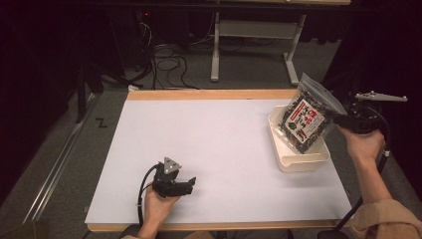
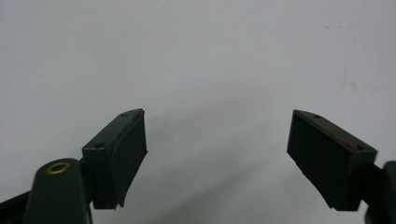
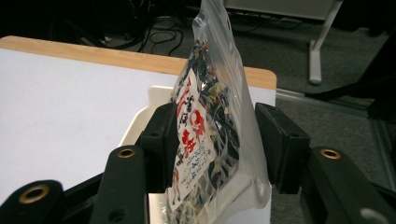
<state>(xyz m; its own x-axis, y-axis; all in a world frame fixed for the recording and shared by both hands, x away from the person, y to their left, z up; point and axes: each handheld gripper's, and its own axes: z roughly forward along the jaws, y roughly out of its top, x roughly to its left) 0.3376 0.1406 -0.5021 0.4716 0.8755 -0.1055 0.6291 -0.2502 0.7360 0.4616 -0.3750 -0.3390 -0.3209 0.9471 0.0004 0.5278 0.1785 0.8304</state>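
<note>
A white worktop (image 1: 214,149) with a light wooden edge fills the middle of the high view, seen from above the person's side. Beyond it lie grey carpet, tangled black cables (image 1: 166,64) and the legs of a white desk frame (image 1: 254,45).

The left hand (image 1: 157,209) comes in from the bottom edge and rests the left gripper (image 1: 188,185) low over the near-left part of the worktop, with a grey 3-cornered plate on top. In the left gripper view its 2 black jaws stand wide apart with nothing between them — just bare white surface below.

At the far right, the right hand (image 1: 363,147) holds the right gripper (image 1: 334,118) off the worktop's right edge. It carries a clear plastic bag (image 1: 309,117) of dark, flaky contents, with a white label printed in red and black characters. The bag hangs tilted above a shallow white tray (image 1: 303,160) that sits near the right edge of the worktop; whether the bag's lower end touches the tray is hard to tell.

In the right gripper view the bag (image 3: 210,130) stands between the 2 jaws, its label against the left one, while a gap shows beside the right one — so the jaws are partly closed around the bag, with the tray (image 3: 140,119) and the worktop's far corner behind.
</note>
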